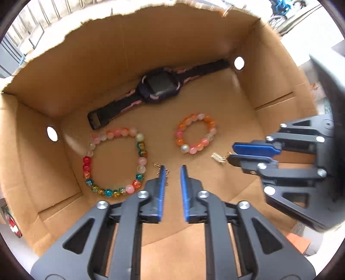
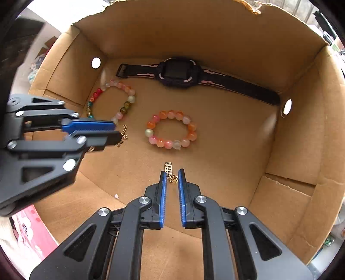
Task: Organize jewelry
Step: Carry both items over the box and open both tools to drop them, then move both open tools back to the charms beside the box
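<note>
Inside a cardboard box (image 1: 194,43) lie a black and pink watch (image 1: 159,86), a large multicolour bead bracelet (image 1: 138,137) and a small orange-pink bead bracelet (image 1: 195,133). My left gripper (image 1: 173,170) is open low over the box floor, with a small gold chain piece (image 1: 158,167) at its left fingertip. My right gripper (image 2: 172,174) is open, with a gold earring with a ladder charm (image 2: 168,168) lying between its fingertips. The same ladder charm (image 1: 217,158) shows at the right gripper's tips in the left wrist view. The watch (image 2: 179,72) and the small bracelet (image 2: 172,130) also show in the right wrist view.
The box walls have round holes (image 1: 52,133) (image 1: 239,63) near the back corners. The torn top edge of the box (image 2: 194,4) rises at the back. Folded flaps lie at the box's sides (image 2: 289,183). A red patterned item (image 2: 30,228) lies outside at lower left.
</note>
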### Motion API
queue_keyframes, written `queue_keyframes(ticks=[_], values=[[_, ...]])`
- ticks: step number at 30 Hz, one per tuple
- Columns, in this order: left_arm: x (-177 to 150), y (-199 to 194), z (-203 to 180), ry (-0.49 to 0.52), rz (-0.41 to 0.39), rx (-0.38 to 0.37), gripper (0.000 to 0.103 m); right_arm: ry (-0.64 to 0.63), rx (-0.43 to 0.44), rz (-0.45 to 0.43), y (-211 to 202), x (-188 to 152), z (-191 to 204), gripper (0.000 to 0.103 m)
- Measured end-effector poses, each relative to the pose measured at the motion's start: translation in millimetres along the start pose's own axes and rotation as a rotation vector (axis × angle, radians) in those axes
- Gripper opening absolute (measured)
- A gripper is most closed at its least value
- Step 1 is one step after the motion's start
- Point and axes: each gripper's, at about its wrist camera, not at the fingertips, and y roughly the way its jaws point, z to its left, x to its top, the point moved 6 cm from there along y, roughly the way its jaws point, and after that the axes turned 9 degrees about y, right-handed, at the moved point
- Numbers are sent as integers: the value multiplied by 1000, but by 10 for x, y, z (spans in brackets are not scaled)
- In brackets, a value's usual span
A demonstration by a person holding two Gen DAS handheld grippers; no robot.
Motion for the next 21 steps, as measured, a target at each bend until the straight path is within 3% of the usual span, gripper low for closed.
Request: queue_keyframes(ticks=[3, 5, 8, 11, 15, 18, 21], values=[[-134, -316, -79, 24, -106, 33, 17, 32, 11, -41, -64, -34, -28, 28], [-319, -649, -230, 86, -222, 71, 17, 26, 0, -113, -177, -80, -28, 28], [-730, -1137, -498, 172, -383, 117, 22, 10, 40, -261, -504, -299, 19, 28], [-1179, -1314, -723, 194, -475, 60, 27, -7, 78, -472, -952, -703, -10, 30], [-1468, -948, -996, 222, -492, -5, 27, 3, 75, -625, -1264, -1199, -119, 36], [-1451, -463, -1144, 243, -481, 20, 27, 27, 69, -638, -1262, -1511, -189, 36], [-1345, -62, -1281, 249, -452, -30, 26, 63, 57, -608, -1133, -1610, -360, 36]])
